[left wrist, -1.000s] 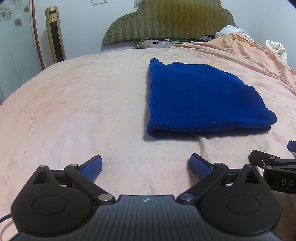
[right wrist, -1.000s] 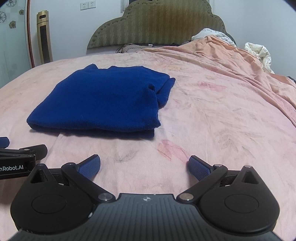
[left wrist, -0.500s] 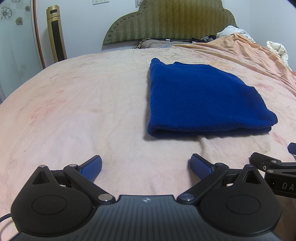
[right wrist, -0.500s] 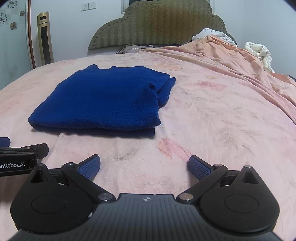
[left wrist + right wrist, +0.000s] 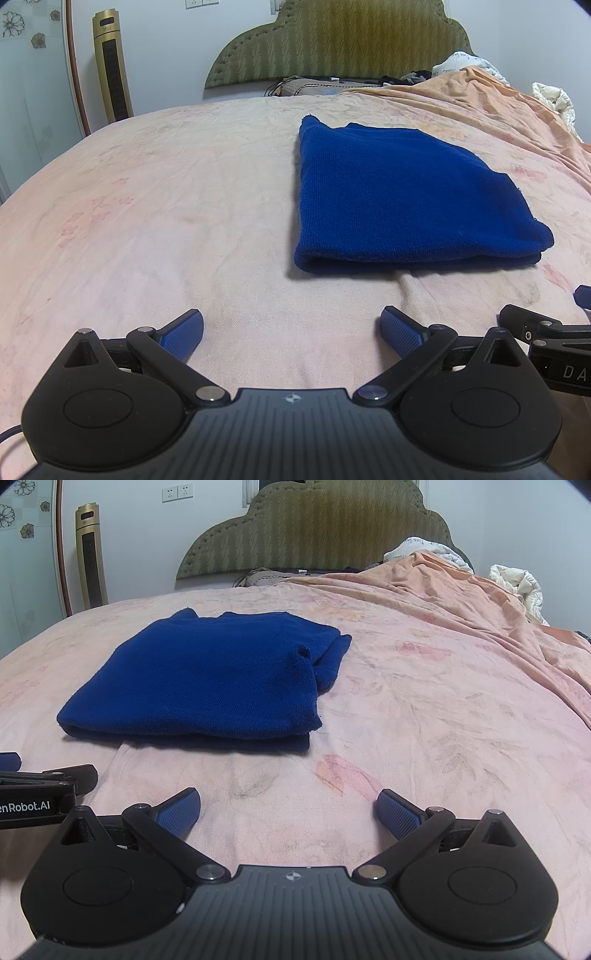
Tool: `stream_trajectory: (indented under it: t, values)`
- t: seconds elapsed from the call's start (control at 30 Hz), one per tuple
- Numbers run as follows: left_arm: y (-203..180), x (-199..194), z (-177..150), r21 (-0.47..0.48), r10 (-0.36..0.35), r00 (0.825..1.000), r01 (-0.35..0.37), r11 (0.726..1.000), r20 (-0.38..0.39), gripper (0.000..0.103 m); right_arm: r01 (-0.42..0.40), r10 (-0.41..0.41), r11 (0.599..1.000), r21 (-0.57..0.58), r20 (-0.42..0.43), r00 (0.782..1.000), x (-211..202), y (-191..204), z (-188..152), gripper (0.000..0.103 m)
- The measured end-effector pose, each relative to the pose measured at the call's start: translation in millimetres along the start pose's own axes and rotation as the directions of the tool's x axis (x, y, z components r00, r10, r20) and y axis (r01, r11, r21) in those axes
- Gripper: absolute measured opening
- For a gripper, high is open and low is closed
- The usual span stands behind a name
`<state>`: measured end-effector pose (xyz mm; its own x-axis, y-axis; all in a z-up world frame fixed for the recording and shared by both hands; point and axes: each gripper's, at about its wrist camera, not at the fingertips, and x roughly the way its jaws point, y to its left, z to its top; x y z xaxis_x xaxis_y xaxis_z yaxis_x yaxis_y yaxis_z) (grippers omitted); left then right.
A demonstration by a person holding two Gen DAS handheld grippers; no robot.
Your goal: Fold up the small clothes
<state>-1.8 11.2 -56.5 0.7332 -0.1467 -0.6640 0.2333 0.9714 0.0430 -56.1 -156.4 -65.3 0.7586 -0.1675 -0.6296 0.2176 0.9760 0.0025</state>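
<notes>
Left wrist view: a folded blue garment [image 5: 406, 195] lies on the bed [image 5: 166, 206], clear of both tools; left tool [image 5: 291, 328] and right tool [image 5: 288, 806] sit spread and empty, apparently done folding.

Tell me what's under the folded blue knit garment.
The folded blue knit garment lies on the pink floral bedsheet; its lower layers peek out. Anything beneath is covered.

Right hand-held gripper [image 5: 554, 343] cut off at edge
</notes>
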Motion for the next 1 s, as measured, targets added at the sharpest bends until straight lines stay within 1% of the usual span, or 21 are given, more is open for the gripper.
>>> stream_trajectory:
  t: [0.17, 0.3, 0.43, 0.6, 0.73, 0.9, 1.0]
  values:
    - [-0.4, -3.7, 1.6, 0.011, -0.002, 1.000, 0.002, 1.000, -0.012, 0.103, 0.004, -0.004, 1.000, -0.003, -0.001, 1.000, 0.2, 1.1, -0.2, 0.103]
    - [1.2, -14.5, 2.4, 0.015, -0.009, 1.000, 0.009, 1.000, -0.004, 0.103, 0.019, -0.019, 1.000, -0.003, -0.010, 1.000, -1.1, 2.7, 1.9, 0.103]
    - [3.9, -22.0, 5.3, 0.021, 0.014, 1.000, -0.015, 1.000, 0.012, 0.103, 0.029, -0.028, 0.999, 0.025, -0.033, 0.999, -8.1, 5.6, 2.6, 0.103]
    - [12.2, -22.7, 11.4, -0.032, -0.002, 1.000, 0.002, 0.999, -0.021, 0.103, -0.003, 0.003, 1.000, -0.004, -0.031, 1.000, -21.8, 15.3, 7.7, 0.103]
    - [12.7, -21.6, 10.9, -0.012, 0.032, 0.999, -0.032, 0.999, -0.030, 0.103, -0.002, 0.001, 1.000, -0.027, -0.022, 1.000, -27.6, 21.2, 10.6, 0.103]
    - [16.7, -22.3, 8.8, -0.014, 0.025, 0.999, -0.025, 1.000, -0.038, 0.103, -0.005, 0.005, 1.000, -0.013, -0.028, 1.000, -29.1, 20.9, 10.5, 0.103]
    - [16.9, -22.2, 8.6, -0.004, 0.047, 0.998, -0.047, 0.999, -0.035, 0.103, -0.002, 0.002, 1.000, -0.011, -0.031, 1.000, -29.0, 19.8, 10.0, 0.103]
